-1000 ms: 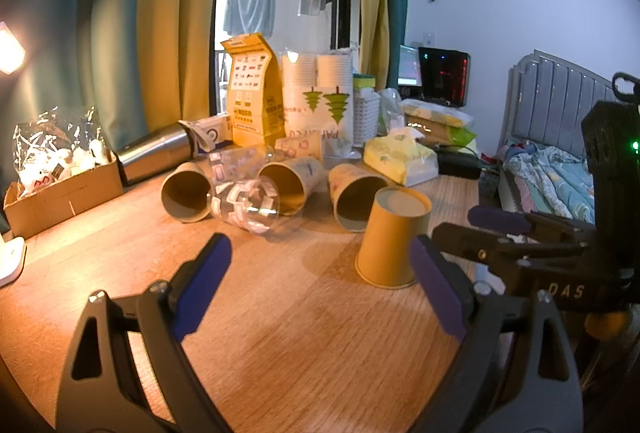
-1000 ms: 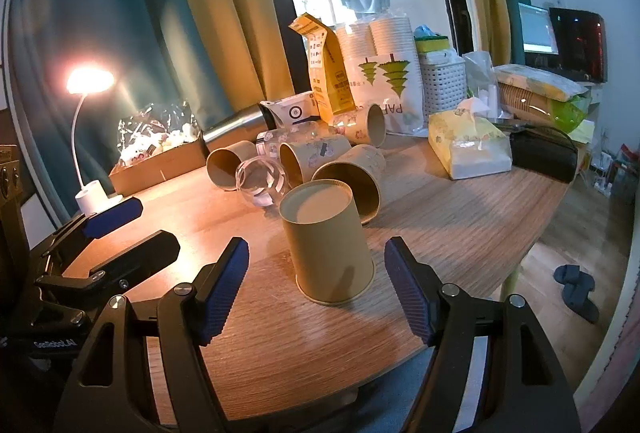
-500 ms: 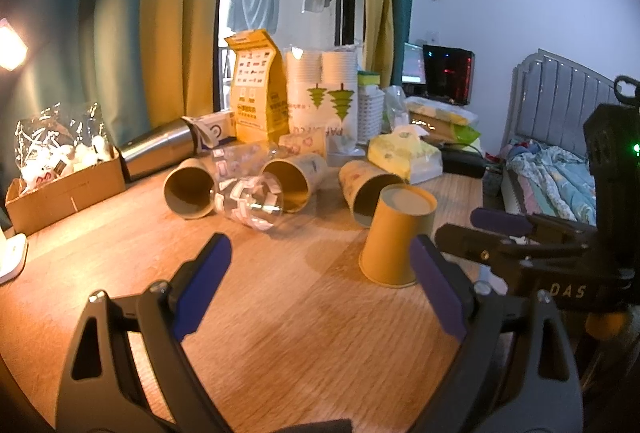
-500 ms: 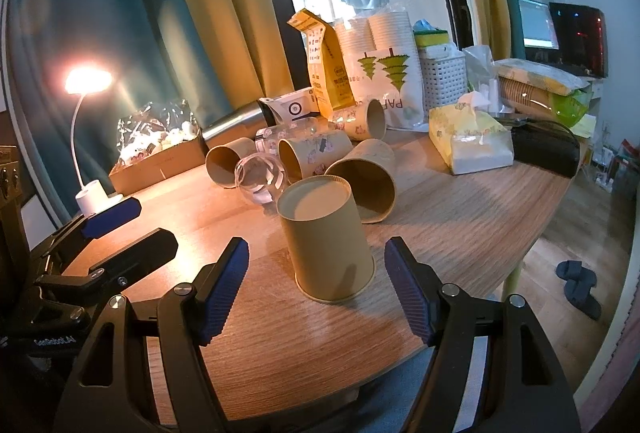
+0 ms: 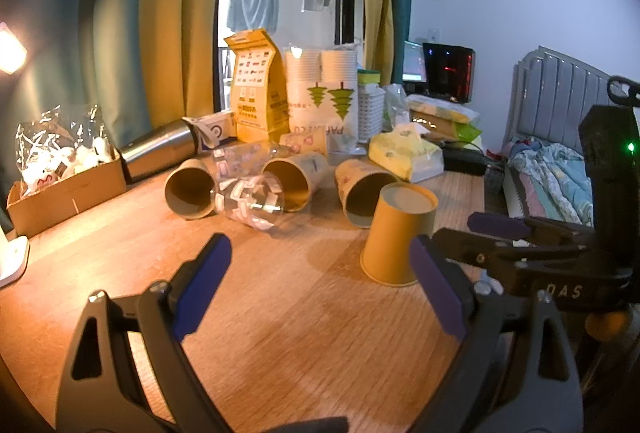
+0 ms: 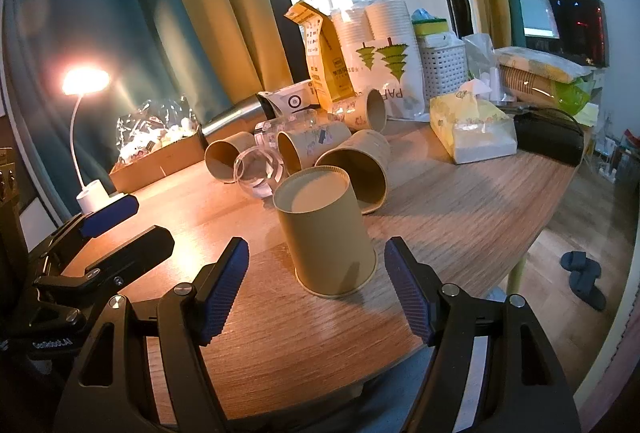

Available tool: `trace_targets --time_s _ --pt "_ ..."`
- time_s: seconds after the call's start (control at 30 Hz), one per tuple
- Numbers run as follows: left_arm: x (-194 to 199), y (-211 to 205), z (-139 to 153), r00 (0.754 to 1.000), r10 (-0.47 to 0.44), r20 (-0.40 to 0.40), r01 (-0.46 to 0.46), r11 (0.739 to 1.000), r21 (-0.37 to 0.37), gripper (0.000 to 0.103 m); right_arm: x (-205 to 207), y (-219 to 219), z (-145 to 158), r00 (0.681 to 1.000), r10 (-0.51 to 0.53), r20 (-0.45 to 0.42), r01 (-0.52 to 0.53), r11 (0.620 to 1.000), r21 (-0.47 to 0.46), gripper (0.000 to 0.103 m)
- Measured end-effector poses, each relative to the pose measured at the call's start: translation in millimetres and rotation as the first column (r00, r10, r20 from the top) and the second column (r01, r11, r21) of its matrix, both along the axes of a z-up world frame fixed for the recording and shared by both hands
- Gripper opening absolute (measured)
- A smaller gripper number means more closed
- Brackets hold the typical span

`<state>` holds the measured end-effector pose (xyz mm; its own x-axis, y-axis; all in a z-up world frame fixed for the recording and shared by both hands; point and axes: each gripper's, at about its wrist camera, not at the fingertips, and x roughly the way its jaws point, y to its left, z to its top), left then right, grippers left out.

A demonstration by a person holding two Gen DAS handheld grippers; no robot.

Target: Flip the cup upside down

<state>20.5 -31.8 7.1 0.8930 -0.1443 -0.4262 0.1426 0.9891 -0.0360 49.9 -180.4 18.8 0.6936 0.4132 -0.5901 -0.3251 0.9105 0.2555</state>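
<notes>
Cup [image 6: 326, 233] inverted, between right gripper's [image 6: 316, 287] spread jaws

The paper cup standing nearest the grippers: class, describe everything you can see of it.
The paper cup is plain tan, unprinted, and looks like thin card. It stands upside down, wide rolled rim flat on the wooden table, recessed base facing up, leaning slightly. The right gripper is open around it without touching. A tipped cup lies just behind.

We see a plain tan paper cup [image 6: 326, 233] on the wood-grain table [image 6: 460, 209]. At eleven o'clock of it lies a clear cup [image 6: 260, 173] with white checks. Blue pads [image 6: 222, 291] line our black right gripper [image 6: 316, 289].
</notes>
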Motion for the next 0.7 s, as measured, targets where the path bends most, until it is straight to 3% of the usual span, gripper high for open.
trace_targets --time_s 0.7 --pt "0.2 -0.7 0.3 1.0 -0.001 -0.002 0.001 1.0 0.001 0.092 0.7 -0.6 -4.7 1.0 -0.009 -0.018 0.009 1.0 0.015 0.074"
